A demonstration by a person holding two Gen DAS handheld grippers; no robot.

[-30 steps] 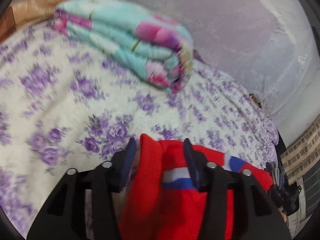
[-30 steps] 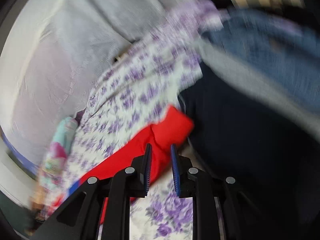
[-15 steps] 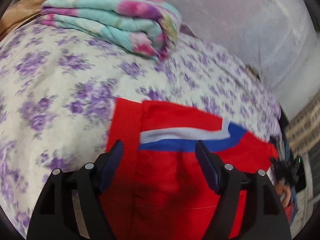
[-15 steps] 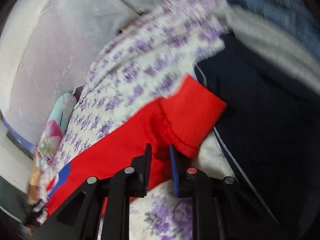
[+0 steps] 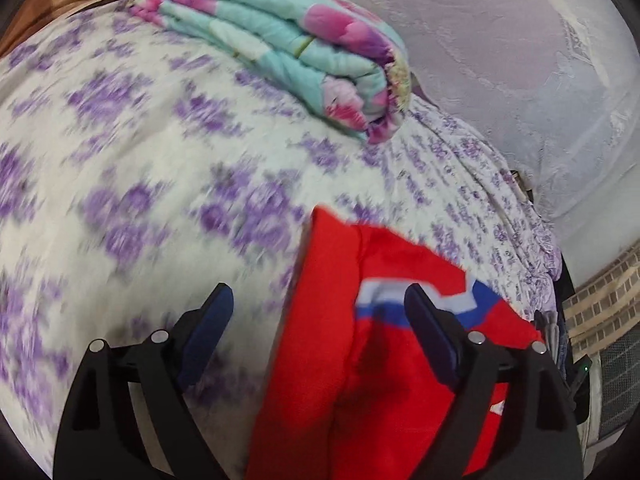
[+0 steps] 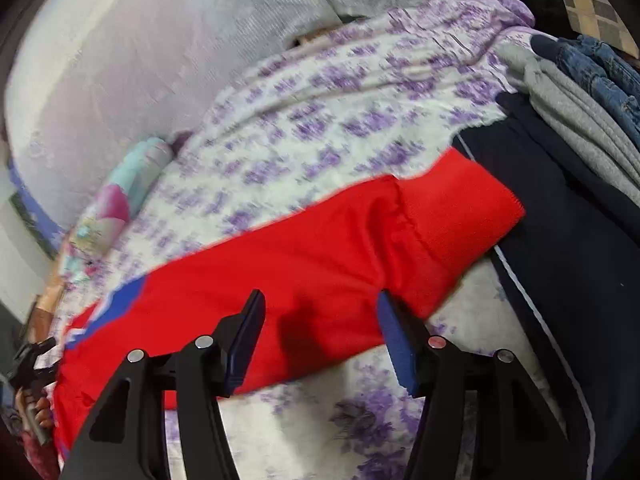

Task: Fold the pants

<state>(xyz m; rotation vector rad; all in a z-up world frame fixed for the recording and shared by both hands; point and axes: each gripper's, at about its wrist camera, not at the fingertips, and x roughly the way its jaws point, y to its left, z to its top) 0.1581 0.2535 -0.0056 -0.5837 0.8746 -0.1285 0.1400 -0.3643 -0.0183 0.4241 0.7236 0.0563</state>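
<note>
I've just let go of the red pants (image 6: 328,248): both sets of jaws have been opening, and neither pad presses on cloth now. In the right wrist view the right gripper (image 6: 320,336) stands spread above the leg, with the ribbed cuff (image 6: 464,216) at right centre of the frame, against a dark garment (image 6: 580,240). In the left wrist view the left gripper (image 5: 320,316) gapes wide over the other end, at lower centre, where the blue-and-white stripe (image 5: 400,300) shows. The pants lie stretched flat across the floral bedspread (image 5: 140,168), the folded quilt (image 5: 280,40) well apart at upper centre. I judge 1 laying-out step done; next I need fresh grips to bring 1 end over the other.
</note>
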